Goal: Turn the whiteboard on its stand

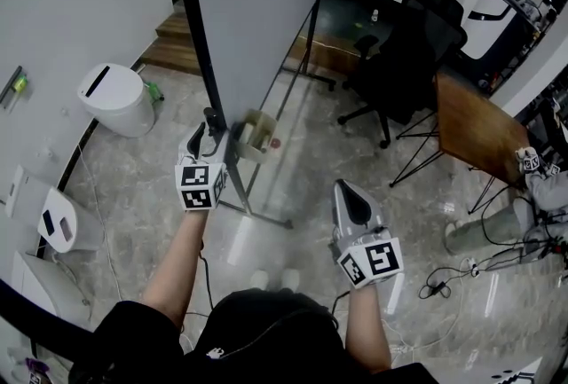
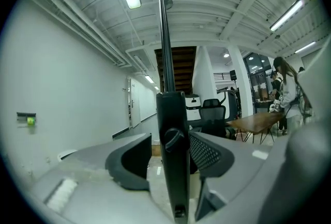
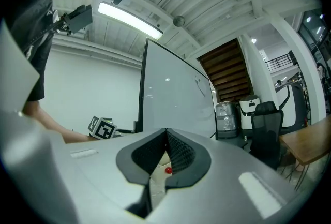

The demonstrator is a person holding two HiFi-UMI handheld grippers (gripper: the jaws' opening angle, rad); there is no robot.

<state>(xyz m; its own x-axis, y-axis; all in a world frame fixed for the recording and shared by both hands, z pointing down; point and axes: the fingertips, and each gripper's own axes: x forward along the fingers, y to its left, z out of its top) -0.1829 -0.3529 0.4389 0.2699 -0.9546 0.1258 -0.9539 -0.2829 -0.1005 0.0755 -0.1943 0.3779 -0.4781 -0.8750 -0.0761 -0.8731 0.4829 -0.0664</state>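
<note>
The whiteboard [image 1: 257, 10] stands upright in its black frame on a wheeled stand [image 1: 266, 215], straight ahead of me. My left gripper [image 1: 209, 129] reaches its left upright post [image 2: 173, 166], just by a black knob [image 2: 173, 138]. The post stands between the jaws; the left pad [image 2: 135, 158] is clear of it and the right pad lies close alongside, so the gripper is open. My right gripper [image 1: 349, 192] hovers lower right, apart from the board, its jaws closed with nothing between them. In the right gripper view the board's face [image 3: 176, 99] rises ahead of that gripper [image 3: 166, 137].
A small tray [image 1: 253, 136] hangs on the stand below the board. A white bin [image 1: 115, 98] is at left, a black office chair [image 1: 404, 54] and a wooden table [image 1: 475, 125] at right. Cables [image 1: 444, 280] lie on the floor. A person [image 1: 546, 178] is at far right.
</note>
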